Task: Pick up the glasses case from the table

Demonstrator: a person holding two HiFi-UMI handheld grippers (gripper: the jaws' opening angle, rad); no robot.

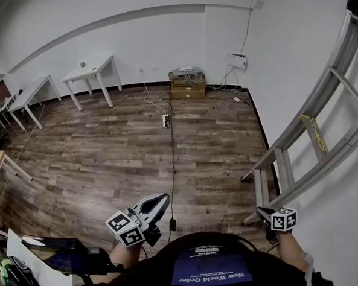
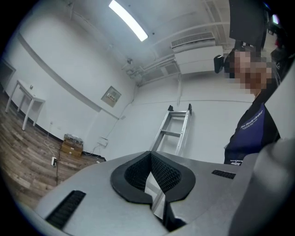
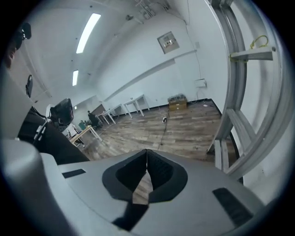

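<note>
I cannot make out a glasses case in any view. My left gripper [image 1: 158, 200] is held low in front of the person's body in the head view, its jaws shut tip to tip with nothing between them. In the left gripper view the left gripper [image 2: 150, 153] faces a white wall and a ladder [image 2: 173, 126]. My right gripper [image 1: 262, 211] is at the lower right, mostly hidden behind its marker cube [image 1: 283, 219]. In the right gripper view the right gripper [image 3: 146, 150] is shut and empty, pointing over the wooden floor [image 3: 184, 129].
A metal ladder [image 1: 325, 124] leans on the right wall. White tables [image 1: 92, 73] and a cardboard box [image 1: 187, 82] stand at the far wall. A cable [image 1: 172, 151] runs across the floor. A dark flat object [image 1: 63, 250] lies on a white surface at the lower left.
</note>
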